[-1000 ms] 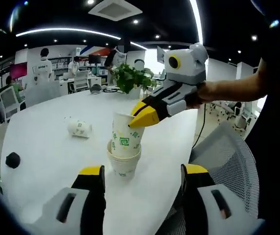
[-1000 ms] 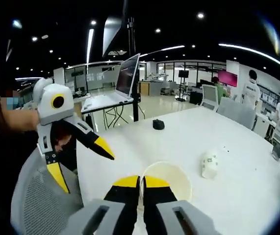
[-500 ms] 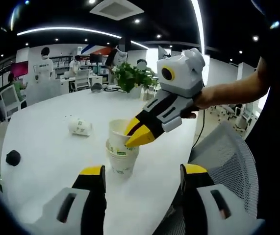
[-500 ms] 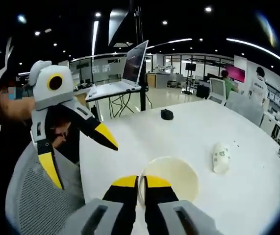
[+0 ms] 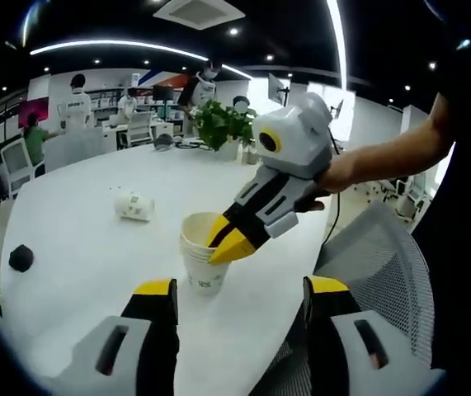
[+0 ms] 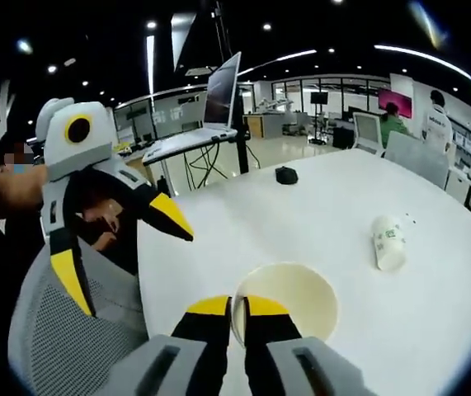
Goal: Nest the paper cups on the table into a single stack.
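In the left gripper view, the left tongs (image 5: 239, 301) stand open just short of the cup stack (image 5: 200, 257) on the white surface (image 5: 87, 239); the right tongs (image 5: 228, 241) pinch the stack's rim, and a loose cup (image 5: 133, 205) lies beyond it. In the right gripper view, the right tongs (image 6: 237, 308) grip the stack (image 6: 289, 299) rim — left tongs (image 6: 115, 247) gape beside it, loose cup (image 6: 388, 242) well apart.
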